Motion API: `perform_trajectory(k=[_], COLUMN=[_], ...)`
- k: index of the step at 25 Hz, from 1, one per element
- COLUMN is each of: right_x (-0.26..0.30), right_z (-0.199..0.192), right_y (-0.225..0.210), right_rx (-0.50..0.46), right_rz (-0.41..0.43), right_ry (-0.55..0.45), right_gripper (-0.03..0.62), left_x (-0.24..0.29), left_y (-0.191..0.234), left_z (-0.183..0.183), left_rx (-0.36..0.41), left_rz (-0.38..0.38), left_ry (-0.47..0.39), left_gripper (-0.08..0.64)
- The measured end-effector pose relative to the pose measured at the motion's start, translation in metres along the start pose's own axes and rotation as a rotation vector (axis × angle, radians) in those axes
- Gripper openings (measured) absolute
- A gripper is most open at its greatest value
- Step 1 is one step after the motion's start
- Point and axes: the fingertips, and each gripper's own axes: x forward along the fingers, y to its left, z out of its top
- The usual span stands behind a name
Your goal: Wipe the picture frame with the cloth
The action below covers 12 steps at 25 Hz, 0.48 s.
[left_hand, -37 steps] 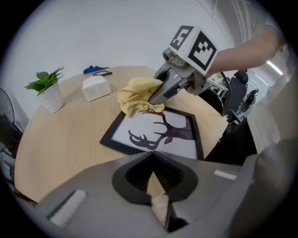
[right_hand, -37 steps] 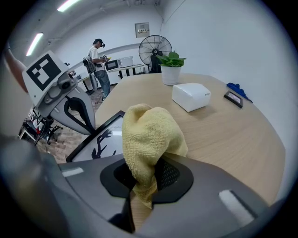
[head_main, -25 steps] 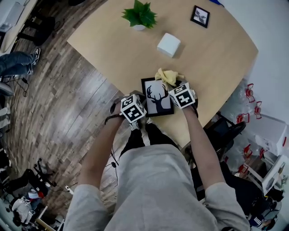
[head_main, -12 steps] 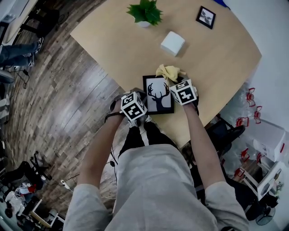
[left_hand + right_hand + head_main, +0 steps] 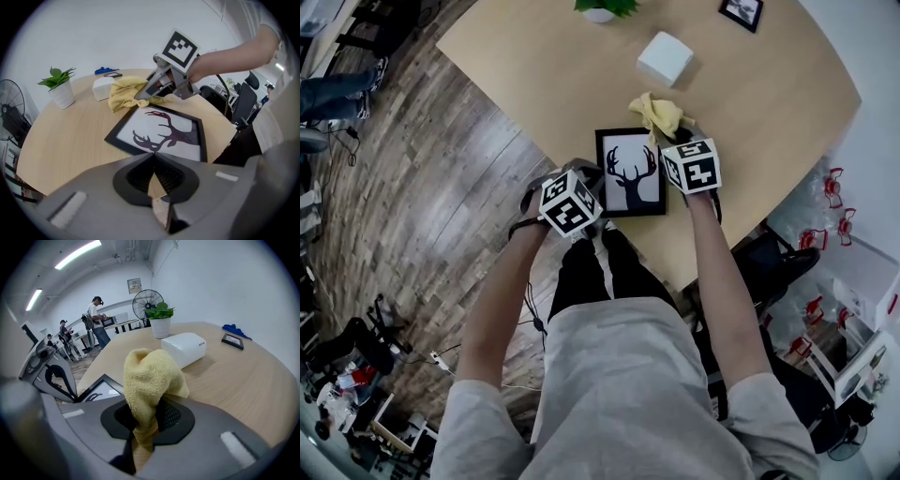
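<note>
Round light-wood counter: the layout matched the preceding second; only the viewpoint had shifted.

Black rectangular picture frame with white stag-silhouette print: it lay flat near the counter's near edge, unmoved, with the glass uncovered and no dirt discernible.

Left hand-held gripper: positioned at the frame's eight o'clock, jaws closed together and holding nothing.

Right hand-held gripper: positioned at three o'clock, jaws still clamped on the bunched yellow microfibre cloth. The cloth sat at the frame's one o'clock corner, beside the frame rather than on the glass.

Assessment: the cloth was secured and wiping had not begun. The first pass appeared to be the next step.
</note>
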Motion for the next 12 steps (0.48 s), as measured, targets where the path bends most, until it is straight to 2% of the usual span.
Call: perform_trajectory(k=[3,7,9,12], right_x=[0.004,-0.009,-0.024,-0.054], right_z=[0.006,0.009,0.009,0.007], right_y=[-0.005,-0.007,-0.007,-0.007], right_rx=[-0.018,-0.06,-0.032,0.073], right_rz=[-0.027,-0.109,-0.145,-0.186], right_ry=[0.011,0.0,-0.039,-0.12], right_gripper=[0.054,0.054,0.054,0.054], left_x=[0.001,0.001,0.0,-0.002], left_y=[-0.001,-0.002,-0.001,0.0], left_z=[0.001,0.002,0.001,0.0], left_rx=[-0.006,-0.006,-0.014,-0.002], left_rz=[0.003,-0.004,-0.009,-0.01], left_ry=[0.001,0.003,-0.007,-0.021], left_gripper=[0.052,0.053,0.053,0.053])
